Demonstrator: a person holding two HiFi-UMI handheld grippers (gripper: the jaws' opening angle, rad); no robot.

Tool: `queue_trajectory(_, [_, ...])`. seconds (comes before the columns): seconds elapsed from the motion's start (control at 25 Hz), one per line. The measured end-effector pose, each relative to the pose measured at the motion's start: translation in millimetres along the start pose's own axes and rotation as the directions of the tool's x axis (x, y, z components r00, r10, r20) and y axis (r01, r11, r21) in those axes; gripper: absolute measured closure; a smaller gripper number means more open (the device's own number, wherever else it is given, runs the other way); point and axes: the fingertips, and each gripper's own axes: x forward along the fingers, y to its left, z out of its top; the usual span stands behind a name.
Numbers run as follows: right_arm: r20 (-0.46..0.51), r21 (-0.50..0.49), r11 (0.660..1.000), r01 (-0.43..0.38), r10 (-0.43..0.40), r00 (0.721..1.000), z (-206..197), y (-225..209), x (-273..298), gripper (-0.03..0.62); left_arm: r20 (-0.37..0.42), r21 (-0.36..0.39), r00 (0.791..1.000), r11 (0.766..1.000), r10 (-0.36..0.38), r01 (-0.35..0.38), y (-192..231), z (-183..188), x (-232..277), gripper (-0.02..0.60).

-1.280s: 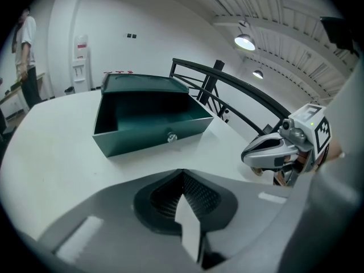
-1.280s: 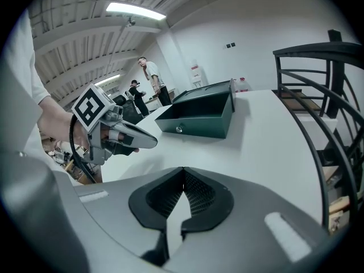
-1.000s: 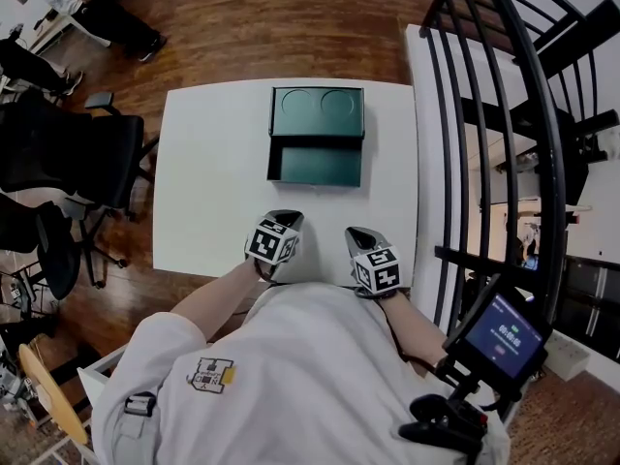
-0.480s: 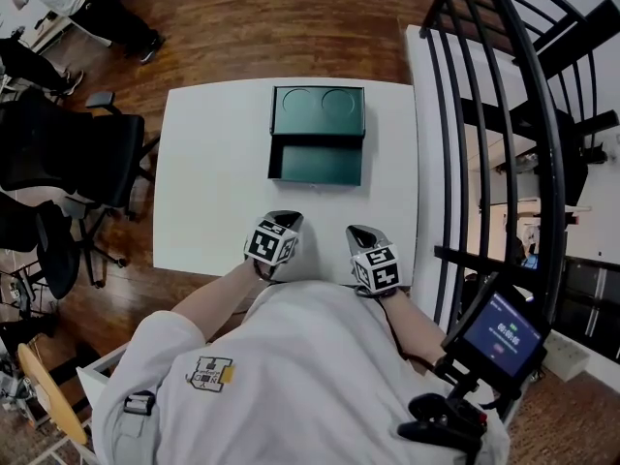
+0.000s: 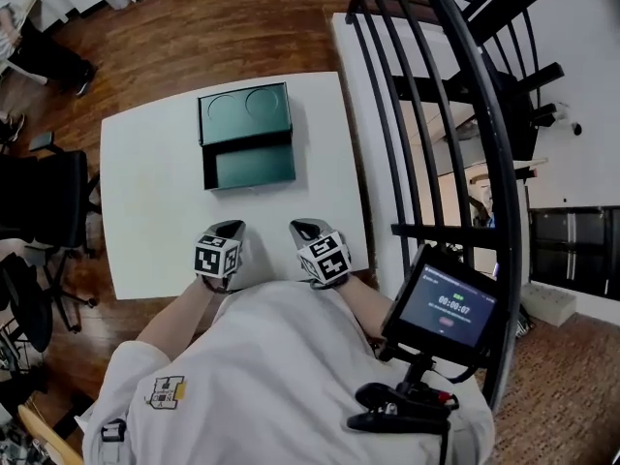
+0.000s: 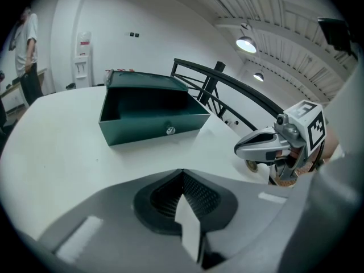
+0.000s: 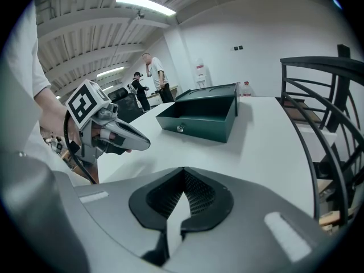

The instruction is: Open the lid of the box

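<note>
Head view, with both gripper views. The green box (image 5: 250, 166) stands on the white bench (image 5: 145, 192), toward the far edge and roughly midway between the side edges. Its lid (image 5: 244, 114) is already open. The lid is swung back behind the box body, its inner face with two round recesses turned upward, and its far edge lies close to the far edge of the bench. A small metal catch (image 6: 170, 130) sits at the middle of the front wall of the box.

Bare bench surrounds the box on its left, right and near sides, the widest clear strip being on the near side.

The left gripper (image 5: 231, 228) and the right gripper (image 5: 302, 229) rest at the near edge of the bench, well apart from the box and just beside each other. Each has its jaws pressed together with nothing between them.

To the right of the box, past the bench edge, runs a black railing (image 5: 426, 114). To the left of the box, off the bench, stands a dark office chair (image 5: 39, 201).
</note>
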Motion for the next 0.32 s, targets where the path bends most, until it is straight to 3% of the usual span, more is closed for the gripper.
queue_trajectory(0.32, [0.000,0.005,1.000,0.018,-0.018,1.000,-2.3,-3.8,-1.9,0.594,-0.006,0.006,1.000,1.000,-0.017,0.017,-3.6,-3.8,4.2,0.581])
